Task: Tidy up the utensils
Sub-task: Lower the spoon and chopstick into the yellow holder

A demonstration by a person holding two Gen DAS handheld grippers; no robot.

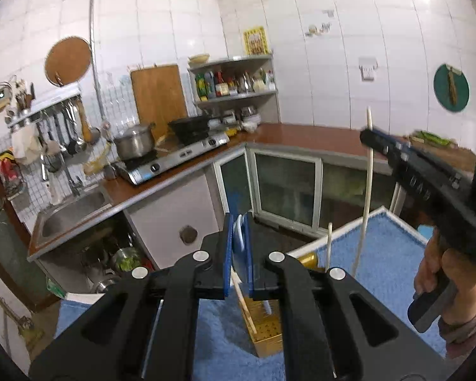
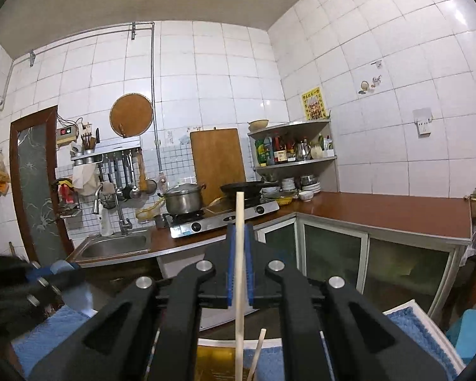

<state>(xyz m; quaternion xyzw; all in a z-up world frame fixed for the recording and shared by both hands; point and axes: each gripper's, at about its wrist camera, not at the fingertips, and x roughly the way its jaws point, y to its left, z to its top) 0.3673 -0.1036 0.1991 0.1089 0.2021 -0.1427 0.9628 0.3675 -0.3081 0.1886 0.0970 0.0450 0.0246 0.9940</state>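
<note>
Left wrist view: a gold perforated holder [image 1: 265, 333] stood on the blue towel [image 1: 387, 254], with a pale chopstick [image 1: 246, 308] leaning inside; the left gripper [image 1: 239, 222] was pinched on a flat white-blue utensil [image 1: 239, 241], edge-on, kind unclear. Right wrist view: the right gripper [image 2: 239, 231] was clamped on a cream chopstick [image 2: 240, 270], held upright above the holder [image 2: 215, 362], with a second stick [image 2: 258, 349] noted leaning inside.

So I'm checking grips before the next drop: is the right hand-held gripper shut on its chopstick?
Shut on it. The right hand-held gripper has its blue pads pressed against the pale chopstick, which stands upright between them.
</note>
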